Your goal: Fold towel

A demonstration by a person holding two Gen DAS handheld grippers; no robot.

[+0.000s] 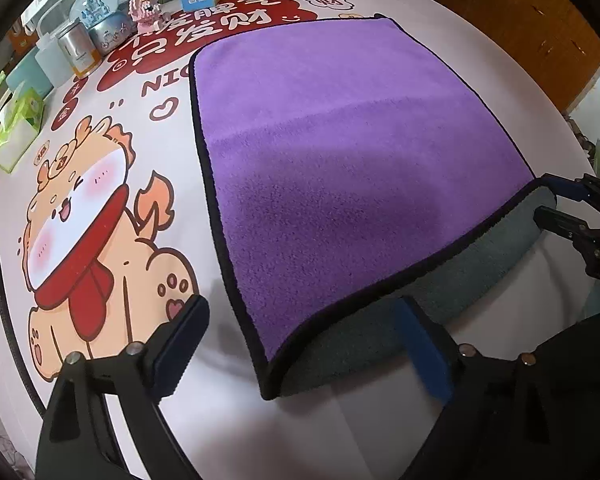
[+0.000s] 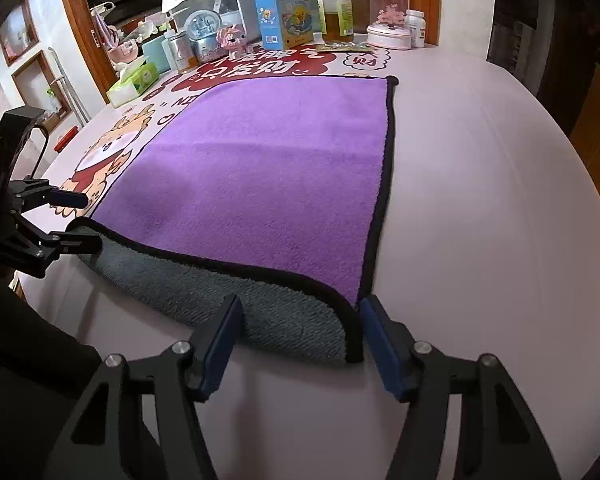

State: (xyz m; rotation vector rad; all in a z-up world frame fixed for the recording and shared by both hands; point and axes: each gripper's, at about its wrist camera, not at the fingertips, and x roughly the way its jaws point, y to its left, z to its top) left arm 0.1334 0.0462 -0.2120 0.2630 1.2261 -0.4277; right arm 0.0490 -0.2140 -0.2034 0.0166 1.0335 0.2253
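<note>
The purple towel (image 1: 340, 152) lies spread on the table (image 2: 480, 200), partly over a cartoon mat (image 1: 100, 220). Its near edge is lifted and curled, showing the grey underside (image 2: 228, 296). The left tool (image 1: 304, 352) is open, its fingers either side of the near left corner. The right tool (image 2: 300, 344) is open too, fingers straddling the near right corner. At the table's far edge stand a blue box (image 2: 284, 14), a bottle (image 2: 335, 8) and a tissue pack (image 2: 134, 82).
</note>
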